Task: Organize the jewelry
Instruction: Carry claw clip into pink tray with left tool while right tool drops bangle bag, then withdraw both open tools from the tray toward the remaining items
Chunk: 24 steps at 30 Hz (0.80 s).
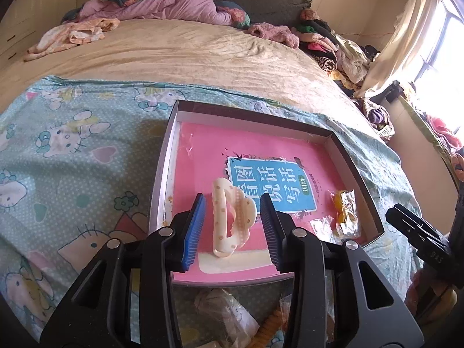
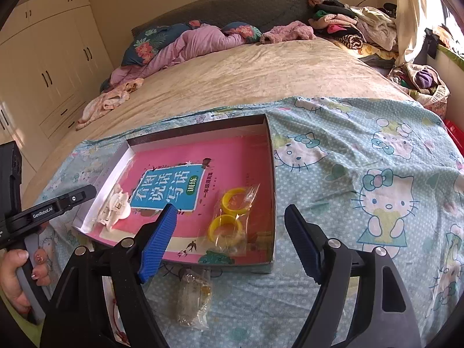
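Jewelry is filling the tray (image 2: 271, 156): the cream hair claw (image 1: 232, 217) is lying between my left tongs' (image 1: 235, 226) spread pads, untouched, and the bagged yellow bangles (image 2: 230, 214) are sitting ahead of my wide-open, empty right tongs (image 2: 232, 240). I am judging two pieces done. One clear packet (image 2: 192, 301) is waiting on the sheet below my right tongs, outside the tray.

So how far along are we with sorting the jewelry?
Done: the hair claw and the bagged yellow rings lie in the box. In hand: nothing; left tool and right tool are open. Left: a small clear bag on the sheet in front of the box.
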### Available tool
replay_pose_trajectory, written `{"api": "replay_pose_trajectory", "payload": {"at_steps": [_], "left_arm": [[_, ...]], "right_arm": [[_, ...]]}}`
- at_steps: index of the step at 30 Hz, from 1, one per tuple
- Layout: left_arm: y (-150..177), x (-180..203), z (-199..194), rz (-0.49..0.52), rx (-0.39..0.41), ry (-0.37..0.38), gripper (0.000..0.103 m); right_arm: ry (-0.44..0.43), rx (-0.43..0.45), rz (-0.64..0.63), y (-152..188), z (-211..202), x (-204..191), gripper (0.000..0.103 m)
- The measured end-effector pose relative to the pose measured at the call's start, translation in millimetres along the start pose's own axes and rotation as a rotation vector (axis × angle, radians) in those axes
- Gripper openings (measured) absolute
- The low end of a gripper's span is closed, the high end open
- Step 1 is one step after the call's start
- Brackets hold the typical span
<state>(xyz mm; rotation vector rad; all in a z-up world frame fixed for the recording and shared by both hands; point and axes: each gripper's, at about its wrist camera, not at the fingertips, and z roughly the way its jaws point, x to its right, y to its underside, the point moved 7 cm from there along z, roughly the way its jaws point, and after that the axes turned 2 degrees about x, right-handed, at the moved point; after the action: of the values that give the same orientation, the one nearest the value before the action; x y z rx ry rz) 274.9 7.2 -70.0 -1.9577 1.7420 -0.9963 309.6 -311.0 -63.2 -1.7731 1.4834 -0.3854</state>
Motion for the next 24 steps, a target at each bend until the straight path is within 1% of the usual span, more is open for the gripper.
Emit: {"api": "replay_pose_trajectory", "payload": {"at_steps": [2, 4, 6, 7, 8, 10, 13, 18, 24], "left_arm": [[-1.9, 1.5, -10.0, 0.003, 0.017, -0.002, 0.055], [-3.8, 3.5, -20.2, 0.002, 0.034, 0.002, 0.061], [-5.5, 6.4, -31.6, 0.002, 0.051, 0.009, 0.069], [-6.1, 7.8, -35.8, 0.001, 0.057, 0.012, 0.076], [-6.1, 9.2, -41.1, 0.001, 0.064, 0.016, 0.080], [-5.9, 11.8, -50.4, 0.007, 0.076, 0.017, 0.084], [-3.8, 15.1, -62.4, 0.010, 0.089, 0.021, 0.086], [5.5, 17.0, -76.6, 0.002, 0.095, 0.038, 0.087], [24.1, 17.7, -86.2, 0.006, 0.085, 0.044, 0.087]], "right_arm": [[-0.007, 0.011, -0.004, -0.3, -8.1, -2.9, 0.076], [-0.015, 0.020, -0.010, -0.1, -15.4, -6.0, 0.077], [-0.022, 0.029, -0.018, -0.7, -22.0, -10.0, 0.080], [-0.026, 0.033, -0.022, -0.5, -25.6, -12.2, 0.080], [-0.029, 0.039, -0.027, -0.5, -29.2, -14.2, 0.080], [-0.035, 0.044, -0.033, 0.1, -35.2, -17.4, 0.081], [-0.046, 0.054, -0.037, 0.7, -44.2, -22.3, 0.081], [-0.052, 0.064, -0.049, 4.0, -55.5, -27.7, 0.082], [-0.056, 0.059, -0.061, 12.0, -62.9, -32.4, 0.082]]}}
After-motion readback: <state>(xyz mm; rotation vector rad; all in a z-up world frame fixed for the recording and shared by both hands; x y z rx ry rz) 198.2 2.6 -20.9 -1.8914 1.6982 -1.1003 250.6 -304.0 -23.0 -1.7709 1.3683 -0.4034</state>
